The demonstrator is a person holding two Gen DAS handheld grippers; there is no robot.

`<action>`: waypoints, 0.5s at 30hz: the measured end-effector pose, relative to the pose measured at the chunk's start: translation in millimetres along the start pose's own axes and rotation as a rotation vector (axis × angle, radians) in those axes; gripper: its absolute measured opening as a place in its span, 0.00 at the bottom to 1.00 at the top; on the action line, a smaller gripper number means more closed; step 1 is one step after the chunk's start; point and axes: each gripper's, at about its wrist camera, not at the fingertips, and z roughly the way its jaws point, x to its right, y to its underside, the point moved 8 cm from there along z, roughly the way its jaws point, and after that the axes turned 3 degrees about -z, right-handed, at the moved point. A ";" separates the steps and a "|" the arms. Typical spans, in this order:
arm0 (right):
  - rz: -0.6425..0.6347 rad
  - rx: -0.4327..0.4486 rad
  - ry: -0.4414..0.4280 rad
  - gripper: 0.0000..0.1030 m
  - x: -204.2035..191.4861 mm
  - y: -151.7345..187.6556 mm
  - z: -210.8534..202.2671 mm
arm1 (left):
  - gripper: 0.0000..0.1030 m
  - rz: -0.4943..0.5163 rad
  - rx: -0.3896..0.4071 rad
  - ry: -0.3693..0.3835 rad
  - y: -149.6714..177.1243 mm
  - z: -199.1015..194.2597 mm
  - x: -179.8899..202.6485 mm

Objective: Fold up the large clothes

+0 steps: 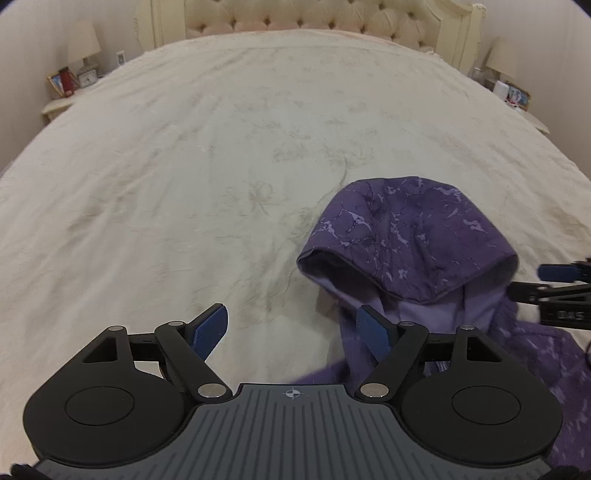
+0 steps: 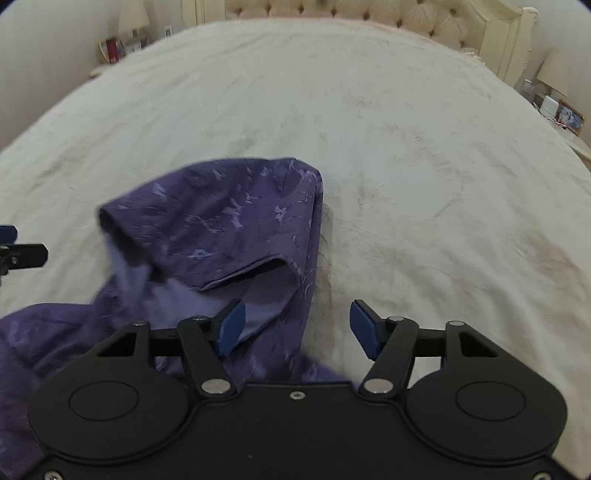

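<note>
A purple marbled hoodie [image 1: 406, 229] lies on the cream bedspread [image 1: 184, 166], its hood pointing toward the headboard and its paler lining showing at the hood opening. My left gripper [image 1: 291, 328] stands open at the hoodie's left side; its right fingertip [image 1: 373, 332] hovers over the cloth by the neck, and mostly bare bedspread lies between the pads. In the right wrist view the hoodie [image 2: 221, 221] fills the lower left. My right gripper [image 2: 298, 326] is open over the hoodie's right edge, with no pad pressing on the cloth. Each gripper pokes into the other's view at the frame edge.
A tufted cream headboard [image 1: 314, 18] closes the far end of the bed. Nightstands with lamps and small items stand at the left [image 1: 74, 74] and the right [image 1: 509, 85]. Bedspread [image 2: 406, 147] stretches wide beyond the hood.
</note>
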 end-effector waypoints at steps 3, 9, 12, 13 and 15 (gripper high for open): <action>-0.040 -0.037 0.047 0.48 2.1 -5.2 30.7 | 0.74 0.014 -0.018 0.017 -3.2 21.2 5.2; 0.035 0.066 -0.105 0.16 1.0 -31.9 14.8 | 0.74 0.097 -0.060 0.024 -0.7 60.3 19.3; 0.048 0.165 -0.228 0.15 -4.2 -46.4 -21.1 | 0.74 0.112 -0.070 -0.004 -1.3 77.3 20.8; 0.047 0.188 -0.250 0.15 -4.5 -49.6 -31.7 | 0.74 0.101 -0.071 -0.014 -3.0 81.7 20.1; 0.041 0.210 -0.274 0.15 -4.1 -52.2 -45.4 | 0.70 0.065 -0.074 -0.045 -8.5 89.0 15.7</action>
